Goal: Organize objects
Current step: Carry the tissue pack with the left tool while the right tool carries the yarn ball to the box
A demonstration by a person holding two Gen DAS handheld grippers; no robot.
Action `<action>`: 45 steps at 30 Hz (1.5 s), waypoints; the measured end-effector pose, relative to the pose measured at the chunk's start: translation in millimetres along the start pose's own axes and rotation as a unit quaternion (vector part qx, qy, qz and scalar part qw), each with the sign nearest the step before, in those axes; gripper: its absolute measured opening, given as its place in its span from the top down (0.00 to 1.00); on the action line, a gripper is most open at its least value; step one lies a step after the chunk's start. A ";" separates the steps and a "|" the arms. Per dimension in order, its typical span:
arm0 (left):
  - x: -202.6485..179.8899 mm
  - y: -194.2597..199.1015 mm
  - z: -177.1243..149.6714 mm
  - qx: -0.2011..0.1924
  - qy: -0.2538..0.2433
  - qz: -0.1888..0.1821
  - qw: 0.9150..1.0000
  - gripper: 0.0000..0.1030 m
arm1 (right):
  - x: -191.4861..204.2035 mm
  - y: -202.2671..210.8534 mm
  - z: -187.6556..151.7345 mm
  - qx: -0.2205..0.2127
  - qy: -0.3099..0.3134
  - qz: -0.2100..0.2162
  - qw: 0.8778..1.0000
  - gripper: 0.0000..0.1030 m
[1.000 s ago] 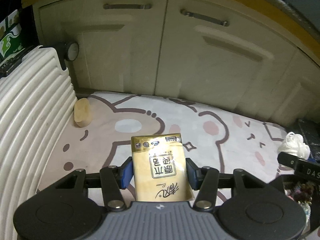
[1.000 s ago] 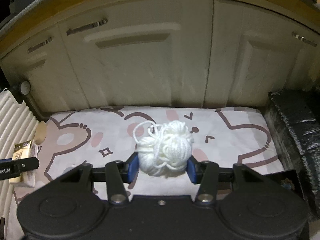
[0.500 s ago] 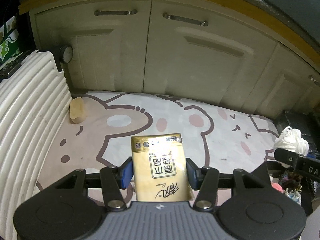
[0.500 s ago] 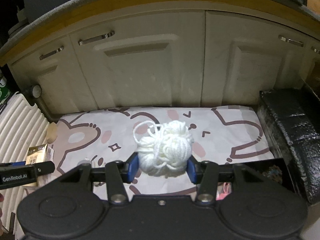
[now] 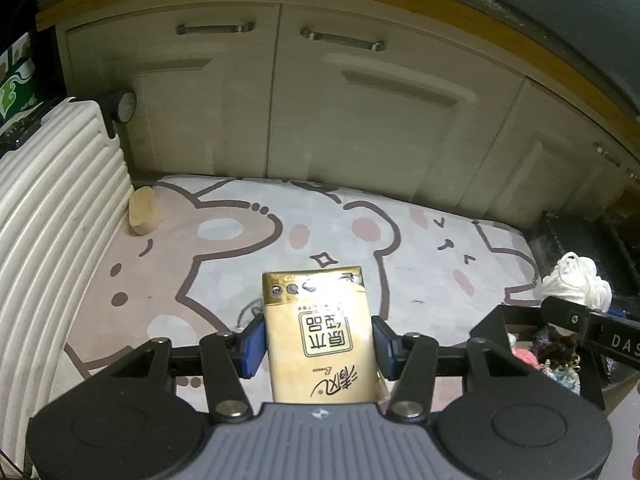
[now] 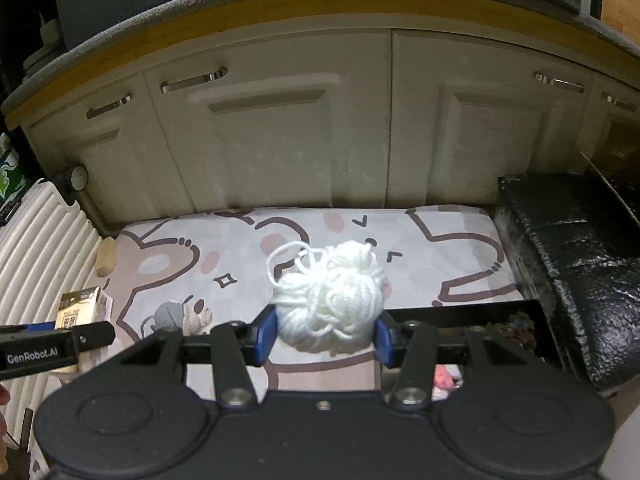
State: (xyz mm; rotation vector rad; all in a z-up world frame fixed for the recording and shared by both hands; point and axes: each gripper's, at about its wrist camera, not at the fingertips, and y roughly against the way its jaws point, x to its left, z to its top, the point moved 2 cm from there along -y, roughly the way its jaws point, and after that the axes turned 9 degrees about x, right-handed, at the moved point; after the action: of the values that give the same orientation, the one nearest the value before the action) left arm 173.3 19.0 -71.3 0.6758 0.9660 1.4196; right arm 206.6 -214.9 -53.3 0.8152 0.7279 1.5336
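My left gripper (image 5: 318,344) is shut on a gold tissue pack (image 5: 320,332) with Chinese print, held above the bear-print mat (image 5: 248,240). My right gripper (image 6: 325,334) is shut on a ball of white yarn (image 6: 330,300), also held above the mat (image 6: 440,248). The yarn shows at the right edge of the left wrist view (image 5: 576,280), and the tissue pack at the left of the right wrist view (image 6: 78,308). A grey and beige yarn ball (image 6: 180,316) lies on the mat below.
A black tray (image 6: 500,320) with colourful small items sits at the mat's right front, also in the left wrist view (image 5: 552,344). A white ribbed suitcase (image 5: 52,208) stands left, a beige wooden piece (image 5: 142,210) beside it. Cream cabinet doors (image 5: 320,120) back the mat. A black box (image 6: 572,248) lies right.
Both grippers have drawn back and risen from the cabinets, each keeping its hold. More of the mat, the black tray and the grey yarn ball have come into view.
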 end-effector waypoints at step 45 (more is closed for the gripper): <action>-187.6 -44.5 -25.9 0.064 -0.090 -0.160 0.981 0.48 | -169.8 29.0 -56.2 0.038 -0.083 -0.042 0.995 0.51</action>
State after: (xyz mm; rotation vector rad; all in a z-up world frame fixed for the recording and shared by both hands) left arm 191.9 -173.3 -94.9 0.6951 0.9786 1.0035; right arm 154.5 -386.8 -76.7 0.9458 0.6927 1.3525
